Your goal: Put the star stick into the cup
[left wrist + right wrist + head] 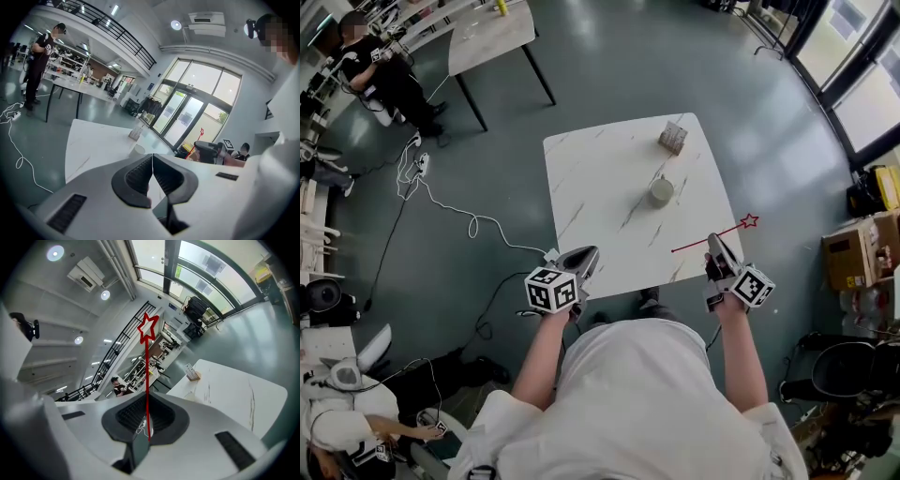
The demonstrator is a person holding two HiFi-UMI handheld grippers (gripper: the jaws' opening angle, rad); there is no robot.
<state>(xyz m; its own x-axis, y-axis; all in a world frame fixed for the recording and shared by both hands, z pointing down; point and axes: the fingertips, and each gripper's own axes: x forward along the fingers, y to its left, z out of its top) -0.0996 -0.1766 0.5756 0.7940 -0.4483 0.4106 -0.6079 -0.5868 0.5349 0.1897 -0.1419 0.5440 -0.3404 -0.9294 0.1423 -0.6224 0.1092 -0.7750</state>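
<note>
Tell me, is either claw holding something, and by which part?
The right gripper pinches the red star stick around the middle of its thin shaft. The left gripper is shut and empty.

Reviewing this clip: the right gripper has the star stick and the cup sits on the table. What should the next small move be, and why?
Probably carry the right gripper forward and left until it is above the cup. Its jaws are shut on the star stick, which lies nearly level over the table's near right edge, apart from the cup.
</note>
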